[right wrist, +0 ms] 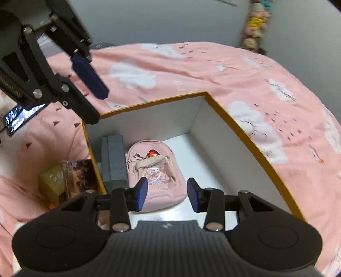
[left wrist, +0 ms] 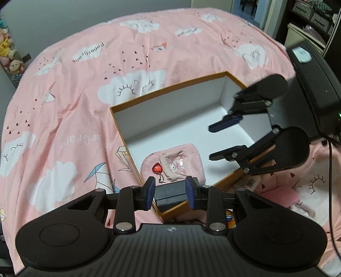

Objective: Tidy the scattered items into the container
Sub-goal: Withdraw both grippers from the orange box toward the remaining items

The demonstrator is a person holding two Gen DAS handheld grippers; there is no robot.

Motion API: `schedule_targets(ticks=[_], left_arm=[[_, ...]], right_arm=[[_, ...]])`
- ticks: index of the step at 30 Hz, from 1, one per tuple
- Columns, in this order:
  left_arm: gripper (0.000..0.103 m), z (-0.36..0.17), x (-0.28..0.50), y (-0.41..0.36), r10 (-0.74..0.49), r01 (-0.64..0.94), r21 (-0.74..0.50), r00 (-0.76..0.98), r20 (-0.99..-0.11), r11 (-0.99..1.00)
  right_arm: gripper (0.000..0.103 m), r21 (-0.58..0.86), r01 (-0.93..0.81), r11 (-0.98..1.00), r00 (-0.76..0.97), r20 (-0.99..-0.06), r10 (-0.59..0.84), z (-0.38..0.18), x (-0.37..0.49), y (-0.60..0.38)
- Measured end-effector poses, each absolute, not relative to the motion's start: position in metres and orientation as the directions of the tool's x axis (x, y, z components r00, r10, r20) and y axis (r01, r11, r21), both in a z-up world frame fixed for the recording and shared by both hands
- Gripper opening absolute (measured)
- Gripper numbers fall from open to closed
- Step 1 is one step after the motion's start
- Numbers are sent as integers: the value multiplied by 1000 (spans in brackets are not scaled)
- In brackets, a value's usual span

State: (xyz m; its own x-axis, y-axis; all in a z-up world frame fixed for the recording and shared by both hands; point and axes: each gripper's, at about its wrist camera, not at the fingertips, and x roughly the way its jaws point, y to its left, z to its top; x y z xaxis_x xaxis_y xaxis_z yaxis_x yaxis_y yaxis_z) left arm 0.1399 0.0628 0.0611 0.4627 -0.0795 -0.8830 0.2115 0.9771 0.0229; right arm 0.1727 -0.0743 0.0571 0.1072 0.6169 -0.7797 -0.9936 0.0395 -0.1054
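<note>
An open box [left wrist: 168, 88] [right wrist: 238, 125] with an orange rim and white inside lies on the pink bed. In it lie a small pink backpack [left wrist: 181, 162] [right wrist: 157, 170] with a red heart charm [left wrist: 157, 169] and a dark grey box [left wrist: 170, 195] [right wrist: 114, 162]. My left gripper [left wrist: 170, 192] is open and empty, just above the grey box at the box's near corner. My right gripper [right wrist: 167, 195] is open and empty, over the backpack; it also shows in the left wrist view [left wrist: 215, 141]. The left gripper shows at the upper left of the right wrist view [right wrist: 93, 100].
Outside the box's left wall lie a yellow-green block [right wrist: 51, 181] and a dark printed packet [right wrist: 78, 176]. A phone [right wrist: 23, 117] lies on the bedspread [left wrist: 85, 106]. Plush toys [left wrist: 8, 55] line the wall. Shelves [left wrist: 313, 19] stand at the far right.
</note>
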Motion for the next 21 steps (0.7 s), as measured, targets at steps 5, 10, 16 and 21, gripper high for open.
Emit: schedule_targets(ticks=[5,10,16,21], left_arm=[[36,70,120,54,-89,209,25,517,-851,977],[38,68,101,39,-114,228,16,545,-831,973],[38,55,75,20,-180,274,-29,544,-820,961],[38,42,50,9,-222,323,-46,532,-817,945]], right_arm=[[44,-78,-983,167,172,-715,678,65,155,-106],[50,-43,-946,321,268,-660,702,71,134,-137],[52,-25,-905,425,345,-626,699,65,106,-172],[52,50,-910,411,288,-636,716,62,86,-196]])
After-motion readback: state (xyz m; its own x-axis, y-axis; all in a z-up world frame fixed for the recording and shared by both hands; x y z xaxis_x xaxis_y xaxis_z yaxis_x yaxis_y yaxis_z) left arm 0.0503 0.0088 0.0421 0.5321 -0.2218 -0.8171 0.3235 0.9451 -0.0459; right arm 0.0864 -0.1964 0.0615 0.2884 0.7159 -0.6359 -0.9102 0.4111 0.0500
